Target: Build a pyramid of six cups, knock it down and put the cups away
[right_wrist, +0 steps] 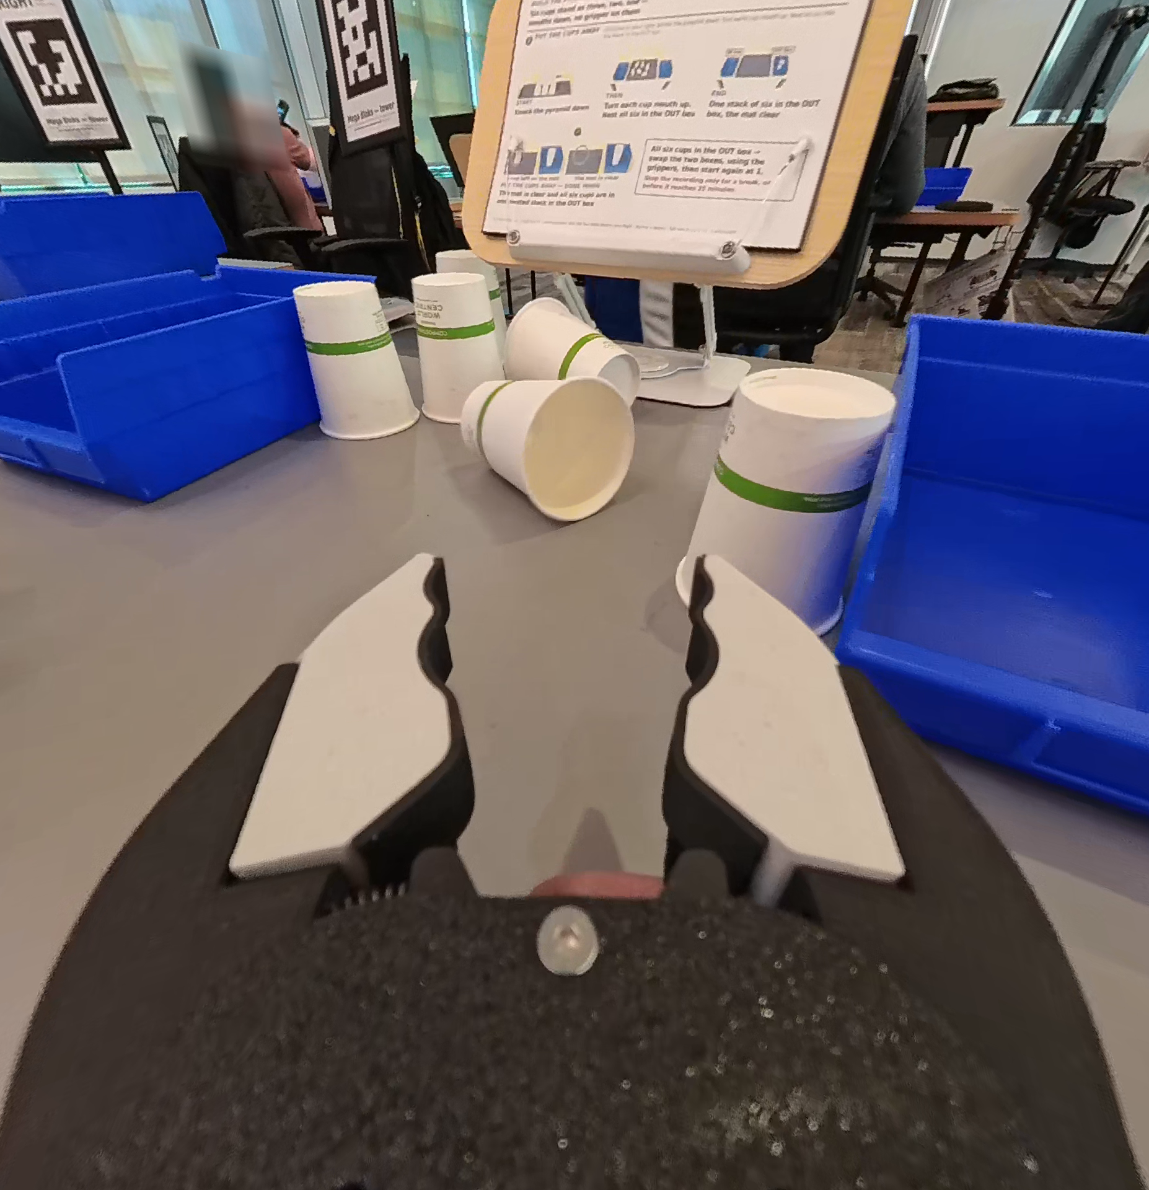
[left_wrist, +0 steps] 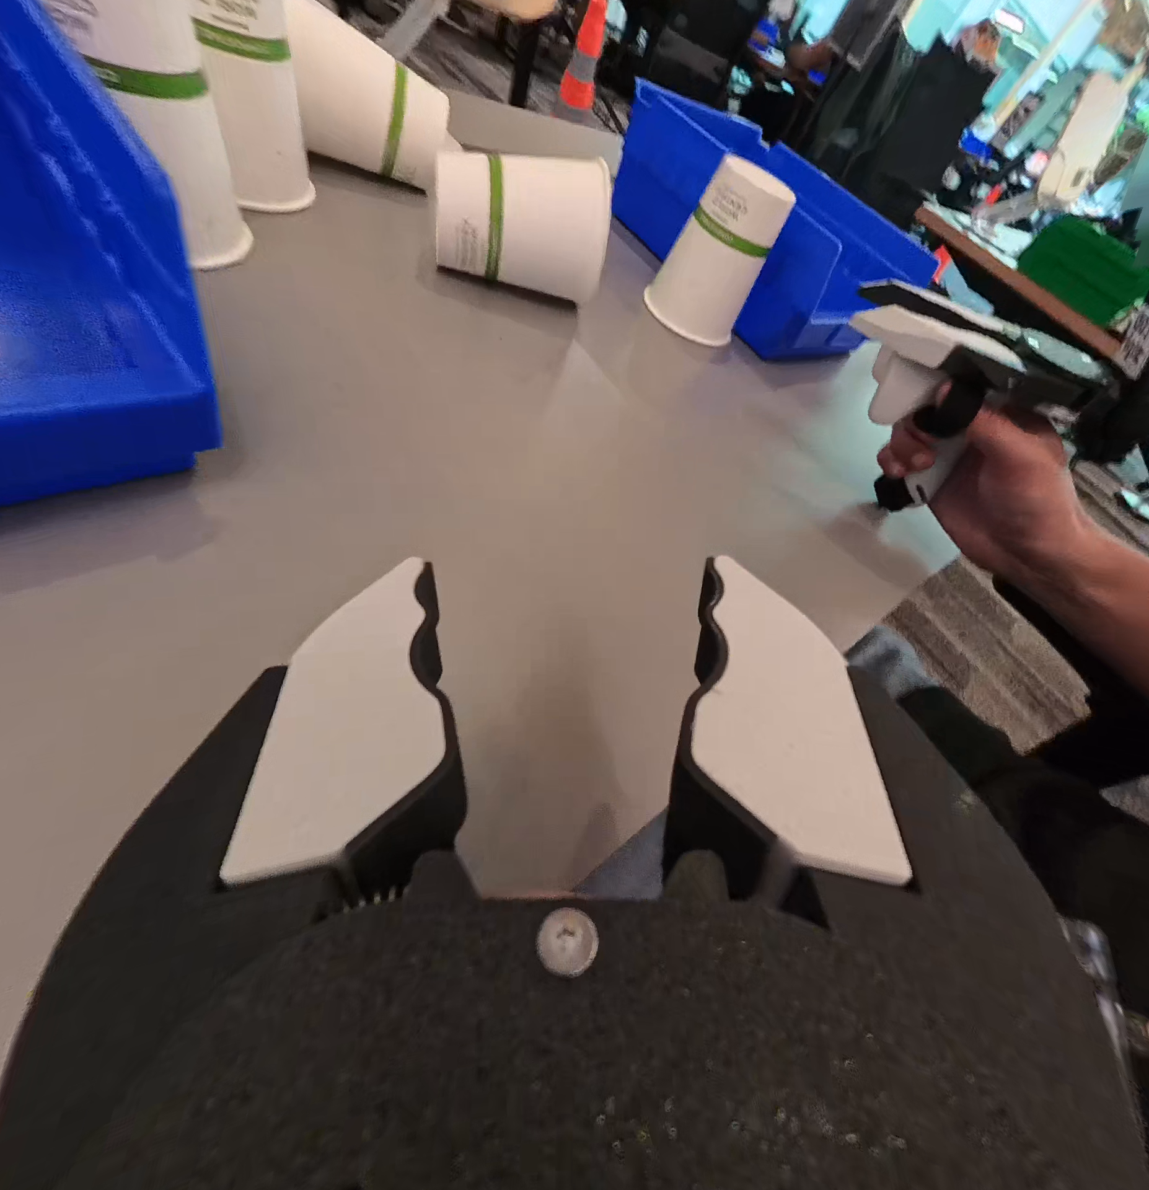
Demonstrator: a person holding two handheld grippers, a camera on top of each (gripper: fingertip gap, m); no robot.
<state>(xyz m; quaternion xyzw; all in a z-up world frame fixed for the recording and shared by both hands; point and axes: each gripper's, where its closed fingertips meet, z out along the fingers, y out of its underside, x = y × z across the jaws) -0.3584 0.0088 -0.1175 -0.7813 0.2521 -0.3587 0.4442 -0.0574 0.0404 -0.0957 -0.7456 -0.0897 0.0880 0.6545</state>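
Both the left claw point(left_wrist: 569, 570) and right claw point(right_wrist: 565, 566) gape empty above the grey worktop point(right_wrist: 237, 579), toppled cups point(right_wrist: 552, 444) lying at twelve o'clock.

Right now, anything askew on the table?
Yes. Two cups lie on their sides mid-table: the nearer cup with its mouth toward the right gripper, another cup behind it. The others stand mouth-down.

cups point(right_wrist: 546, 444): white, green band | two toppled, three inverted | sixth possibly behind
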